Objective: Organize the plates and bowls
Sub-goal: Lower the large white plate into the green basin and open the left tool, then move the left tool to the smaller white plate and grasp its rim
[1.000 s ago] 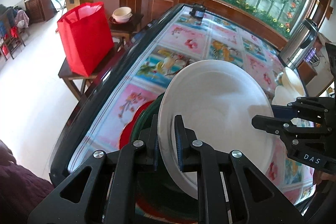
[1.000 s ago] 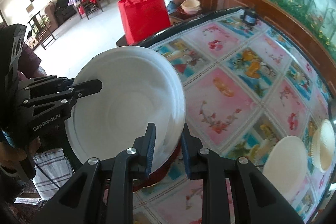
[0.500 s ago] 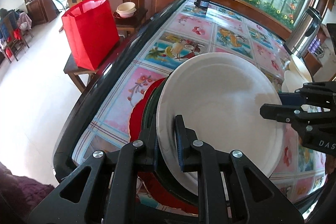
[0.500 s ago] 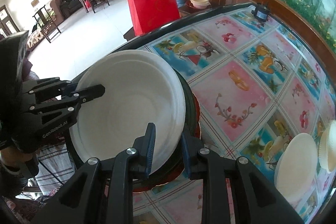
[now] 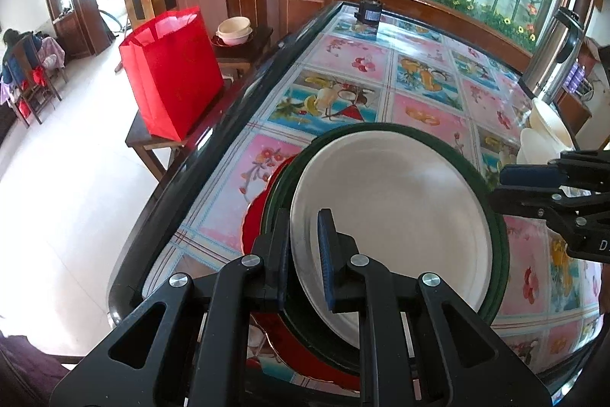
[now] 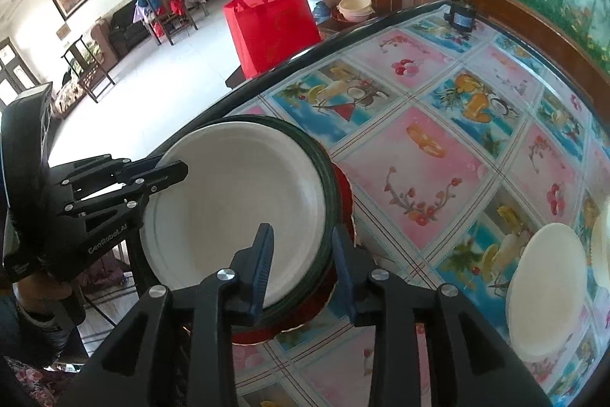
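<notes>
A white plate [image 5: 400, 216] lies in a dark green plate [image 5: 499, 246], which rests on a red plate [image 5: 259, 212] at the near corner of the table. My left gripper [image 5: 305, 235] is shut on the white plate's near rim. In the right wrist view it shows as the left gripper [image 6: 160, 174] at that plate's [image 6: 236, 208] left rim. My right gripper [image 6: 303, 269] has its jaws opening. The rims of the white and green plates [image 6: 328, 201] stand between them, and the pads do not press. It also shows at the right as the right gripper [image 5: 499, 185].
The table [image 5: 419, 79] has a fruit-patterned cover. More white plates [image 6: 545, 292] lie at the right, with a steel flask [image 5: 553, 56] behind them. A red bag [image 5: 171, 75] and bowls [image 5: 232, 29] sit on side tables to the left. A black device [image 5: 368, 12] stands at the far end.
The white plate has come down from a tilt and now lies in the green plate. The right gripper's jaws have parted from its rim. The left gripper keeps its hold.
</notes>
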Demonstrator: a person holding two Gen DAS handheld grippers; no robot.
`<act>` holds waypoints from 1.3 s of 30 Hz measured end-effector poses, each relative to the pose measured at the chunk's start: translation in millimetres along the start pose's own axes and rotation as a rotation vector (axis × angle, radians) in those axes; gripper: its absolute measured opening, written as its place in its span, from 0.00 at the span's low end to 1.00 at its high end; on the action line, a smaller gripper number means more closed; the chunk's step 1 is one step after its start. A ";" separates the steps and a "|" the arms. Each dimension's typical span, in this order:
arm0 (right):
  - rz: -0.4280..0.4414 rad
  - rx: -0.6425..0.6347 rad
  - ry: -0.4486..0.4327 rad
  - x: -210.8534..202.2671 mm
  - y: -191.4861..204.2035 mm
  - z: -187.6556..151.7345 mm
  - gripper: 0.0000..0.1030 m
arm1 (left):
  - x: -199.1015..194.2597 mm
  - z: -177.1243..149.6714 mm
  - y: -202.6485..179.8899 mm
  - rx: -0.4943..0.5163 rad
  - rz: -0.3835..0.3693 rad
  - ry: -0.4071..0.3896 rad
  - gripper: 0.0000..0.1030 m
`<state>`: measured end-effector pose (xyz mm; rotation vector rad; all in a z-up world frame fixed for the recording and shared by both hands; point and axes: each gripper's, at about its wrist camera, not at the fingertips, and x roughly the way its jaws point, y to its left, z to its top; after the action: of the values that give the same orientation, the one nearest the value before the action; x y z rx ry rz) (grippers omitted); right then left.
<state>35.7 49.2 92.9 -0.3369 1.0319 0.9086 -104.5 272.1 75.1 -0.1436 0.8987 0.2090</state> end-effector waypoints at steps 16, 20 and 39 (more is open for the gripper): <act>-0.086 0.379 -0.133 -74.1 -124.0 -96.7 0.43 | -15.7 30.4 -84.2 0.044 -0.189 -0.090 0.58; -0.134 0.501 -0.164 -94.9 -163.7 -127.8 0.46 | -7.0 37.0 -133.0 0.109 -0.255 -0.063 0.58; -0.165 0.562 -0.161 -88.7 -227.1 -126.9 0.47 | 76.6 52.2 -248.0 0.106 -0.305 0.128 0.58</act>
<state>120.0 -211.2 68.0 0.1209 1.0460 0.4600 40.9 51.7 55.9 -0.1945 1.0004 -0.1331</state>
